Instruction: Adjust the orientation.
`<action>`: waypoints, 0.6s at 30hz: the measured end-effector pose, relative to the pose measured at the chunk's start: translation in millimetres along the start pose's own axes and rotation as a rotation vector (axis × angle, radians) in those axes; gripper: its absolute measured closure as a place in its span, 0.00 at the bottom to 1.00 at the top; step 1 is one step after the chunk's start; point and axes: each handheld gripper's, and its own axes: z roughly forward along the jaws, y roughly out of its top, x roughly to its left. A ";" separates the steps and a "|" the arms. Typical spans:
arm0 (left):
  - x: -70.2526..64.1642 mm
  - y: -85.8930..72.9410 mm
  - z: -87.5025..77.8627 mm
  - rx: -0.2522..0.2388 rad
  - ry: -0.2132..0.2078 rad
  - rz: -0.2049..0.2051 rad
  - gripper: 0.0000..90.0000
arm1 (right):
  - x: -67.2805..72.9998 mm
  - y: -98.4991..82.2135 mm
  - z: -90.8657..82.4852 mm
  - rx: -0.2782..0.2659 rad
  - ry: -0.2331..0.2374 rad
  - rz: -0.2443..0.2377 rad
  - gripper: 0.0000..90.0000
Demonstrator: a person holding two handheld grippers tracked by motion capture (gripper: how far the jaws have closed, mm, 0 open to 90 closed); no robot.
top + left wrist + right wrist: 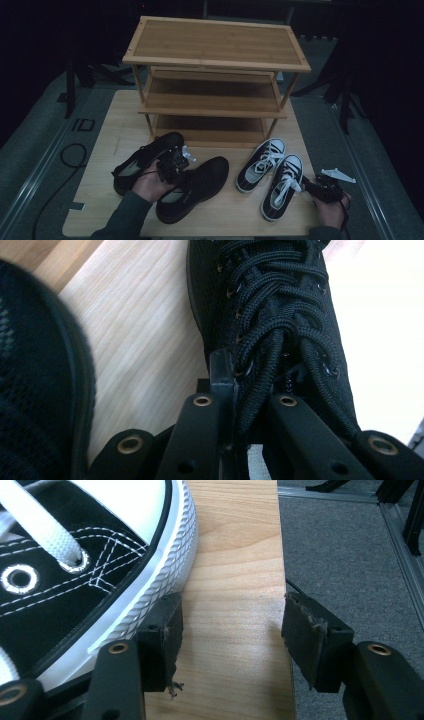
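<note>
Two tools are at work: the left tool (235, 390) is clamped on the laced tongue of the right-hand black shoe (192, 187), which lies on the counter (115, 125) beside its mate (145, 160). The right tool (232, 640) stands apart beside a white-soled sneaker (75, 580).

A three-tier bamboo shoe rack (215, 45) stands on the wooden table (107, 130), well beyond the left gripper (177, 167) fingers. What is probably a cable (70, 155) loops far to their left.
</note>
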 end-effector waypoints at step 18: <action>31.4 -42.1 -17.2 -0.033 0.071 -0.157 0.97 | 0.1 0.0 0.0 0.000 0.000 0.000 0.46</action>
